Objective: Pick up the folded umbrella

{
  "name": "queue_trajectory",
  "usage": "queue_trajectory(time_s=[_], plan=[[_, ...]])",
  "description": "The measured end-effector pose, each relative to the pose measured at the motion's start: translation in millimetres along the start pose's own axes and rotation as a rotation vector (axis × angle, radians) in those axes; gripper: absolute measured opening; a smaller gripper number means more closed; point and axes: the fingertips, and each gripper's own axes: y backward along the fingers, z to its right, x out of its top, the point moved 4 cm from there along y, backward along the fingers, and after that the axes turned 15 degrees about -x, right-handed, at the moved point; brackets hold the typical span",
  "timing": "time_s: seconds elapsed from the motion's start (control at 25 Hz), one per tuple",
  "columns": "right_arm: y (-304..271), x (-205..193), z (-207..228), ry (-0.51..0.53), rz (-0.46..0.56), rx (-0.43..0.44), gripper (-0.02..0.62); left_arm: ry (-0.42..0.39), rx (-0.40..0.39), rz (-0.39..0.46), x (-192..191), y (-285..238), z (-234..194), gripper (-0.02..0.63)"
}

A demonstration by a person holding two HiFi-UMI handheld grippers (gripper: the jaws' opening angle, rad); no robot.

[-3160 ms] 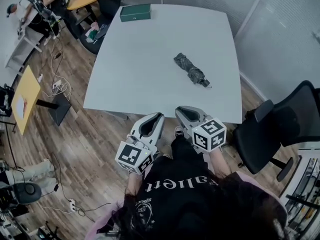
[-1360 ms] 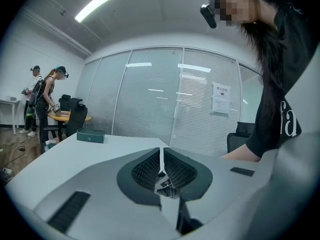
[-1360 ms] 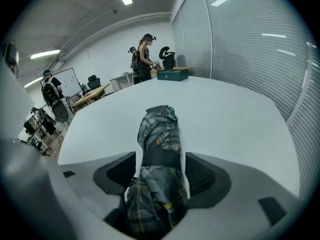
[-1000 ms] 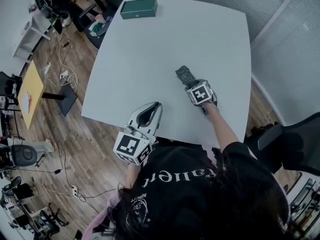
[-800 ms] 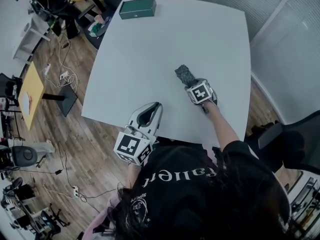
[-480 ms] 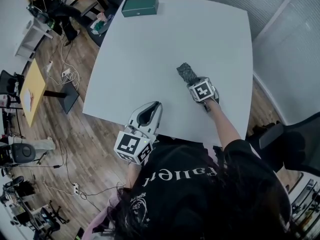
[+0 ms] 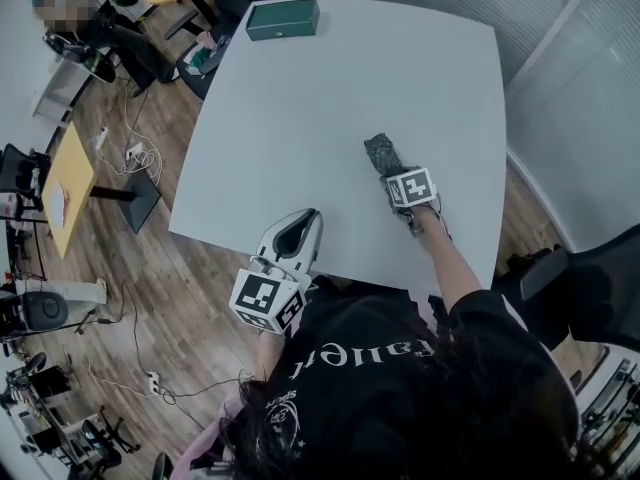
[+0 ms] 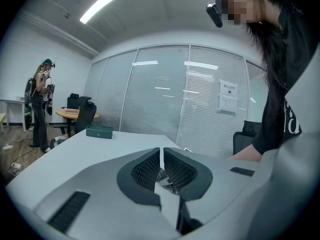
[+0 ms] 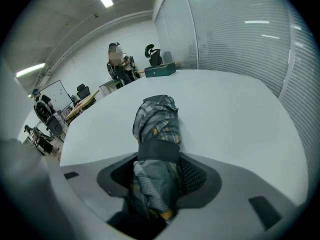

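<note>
**Grey-plaid umbrella clamped, lift yet to come**

At the left, the left gripper (image 7: 303,218) hangs over the near edge of the white bench (image 7: 300,98), pointing roughly level across it. Its own view shows the jaws drawn together with only a hairline slit between them and nothing caught there. As things stand it takes no part in the pickup. A green box (image 7: 283,18) sits at the bench's far left corner, well apart from the work.

Further right, the umbrella (image 7: 379,152) lies folded on the right half of the bench. Its free end points toward the far side and its other end toward the person. The right gripper (image 9: 159,164) is on it, tilted steeply down from the person's outstretched arm. Its jaws have just been closing. Its own view shows the umbrella's body and dark strap (image 9: 159,150) filling the gap between them. The ribbed pad (image 9: 191,176) on the right lies against the fabric, and the opposite pad is covered by bulging cloth. The right gripper therefore reads as clamped on the umbrella at about the strap.

The reach and the grasp look done, or all but done. The raising is left: in both views the umbrella's free end appears to rest on the bench, so it has not been lifted. How firm the hold is cannot be told from the pictures.

At the far right a black chair (image 7: 590,298) stands off the bench's edge, away from the arm.
</note>
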Motion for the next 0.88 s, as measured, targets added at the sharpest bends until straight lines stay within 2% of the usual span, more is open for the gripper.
queue_trajectory(time_s=[0.24, 0.4, 0.56, 0.88], plan=[[34.2, -13.8, -7.6, -0.197, 0.036, 0.076, 0.232, 0.006, -0.027, -0.011, -2.1, 11.1, -4.8, 0.037], [63.9, -15.6, -23.0, -0.292, 0.070, 0.120, 0.233, 0.009, -0.039, -0.003, -2.8, 21.7, -13.1, 0.037], [104.8, -10.1, -38.9, -0.353, 0.138, 0.150, 0.233, 0.008, -0.065, 0.002, -1.6, 35.1, -15.8, 0.037], [182.4, 4.1, -99.0, -0.434, 0.269, 0.214, 0.233, -0.003, -0.108, 0.010, -5.0, 85.4, -30.6, 0.037]])
